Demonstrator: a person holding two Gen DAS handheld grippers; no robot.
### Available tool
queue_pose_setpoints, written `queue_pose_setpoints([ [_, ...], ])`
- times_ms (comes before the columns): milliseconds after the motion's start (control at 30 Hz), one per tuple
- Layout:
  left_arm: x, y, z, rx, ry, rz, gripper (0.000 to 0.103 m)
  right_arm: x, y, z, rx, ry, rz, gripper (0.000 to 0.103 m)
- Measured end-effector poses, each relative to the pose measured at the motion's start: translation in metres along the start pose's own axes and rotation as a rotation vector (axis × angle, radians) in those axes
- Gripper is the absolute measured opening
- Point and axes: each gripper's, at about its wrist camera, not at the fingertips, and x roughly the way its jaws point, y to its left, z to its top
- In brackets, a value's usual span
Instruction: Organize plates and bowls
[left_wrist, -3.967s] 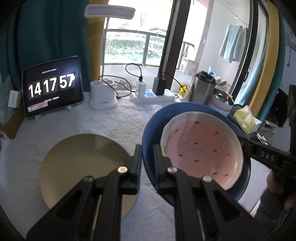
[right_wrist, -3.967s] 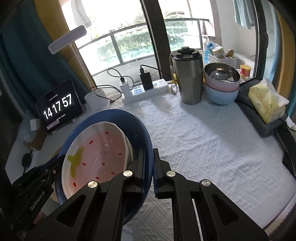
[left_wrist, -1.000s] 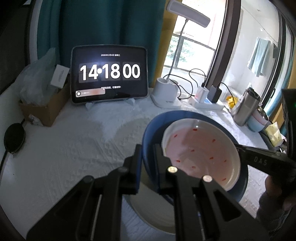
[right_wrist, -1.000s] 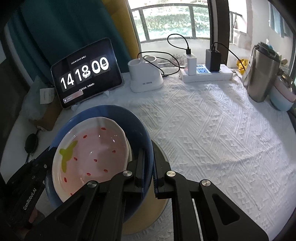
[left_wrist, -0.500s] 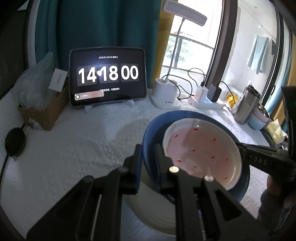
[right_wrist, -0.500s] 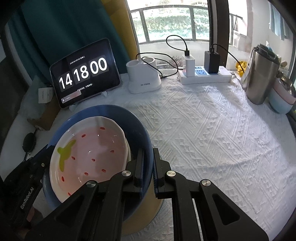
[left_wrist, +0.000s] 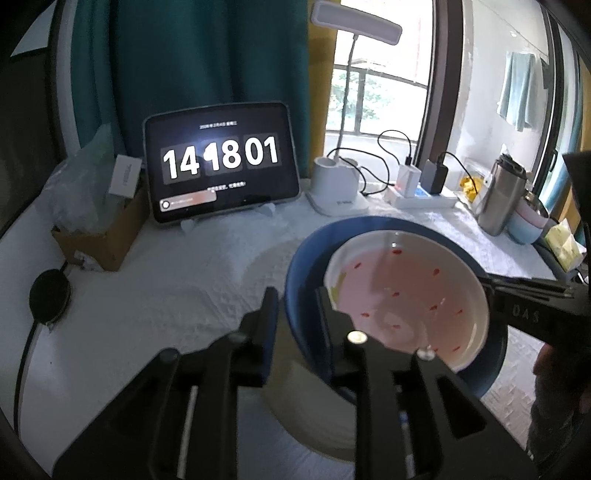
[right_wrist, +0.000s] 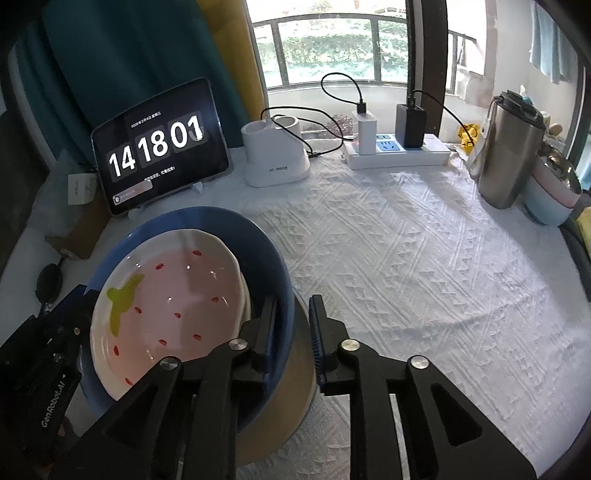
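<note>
A blue bowl (left_wrist: 303, 273) (right_wrist: 269, 254) holds a white-and-pink strawberry plate (left_wrist: 406, 295) (right_wrist: 173, 291). It rests on a cream-yellow plate (left_wrist: 306, 417) (right_wrist: 291, 402) on the white tablecloth. My left gripper (left_wrist: 295, 295) has opened; its fingers straddle the bowl's left rim with a gap. My right gripper (right_wrist: 291, 306) has opened too; its fingers stand either side of the bowl's right rim. Each gripper shows at the far side in the other's view.
A tablet clock (left_wrist: 221, 162) (right_wrist: 159, 147) stands at the back left, next to a cardboard box (left_wrist: 99, 236). A white lamp base (right_wrist: 275, 155), power strip (right_wrist: 395, 151), steel tumbler (right_wrist: 509, 151) and stacked bowls (right_wrist: 554, 195) line the back and right.
The bowl with the strawberry plate has come down onto the cream-yellow plate. Both grippers, shut on the bowl's rim half a second ago, have opened.
</note>
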Motion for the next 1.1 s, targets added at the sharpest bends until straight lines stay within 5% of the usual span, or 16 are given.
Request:
queue_pose_setpoints([
  [200,-0.008,0.004,-0.002,-0.024,-0.003,0.019,0.039,-0.004,-0.005,-0.006,0.003,-0.018,-0.040,0.039],
  [433,-0.020,0.000,-0.004,-0.025,-0.015,0.016,0.042,-0.011,-0.010,-0.014,0.011,-0.022,-0.055,0.051],
  [1100,-0.058,-0.023,-0.019,0.005,-0.044,-0.026,0.049,-0.048,-0.009,-0.036,-0.014,-0.066,-0.033,0.057],
])
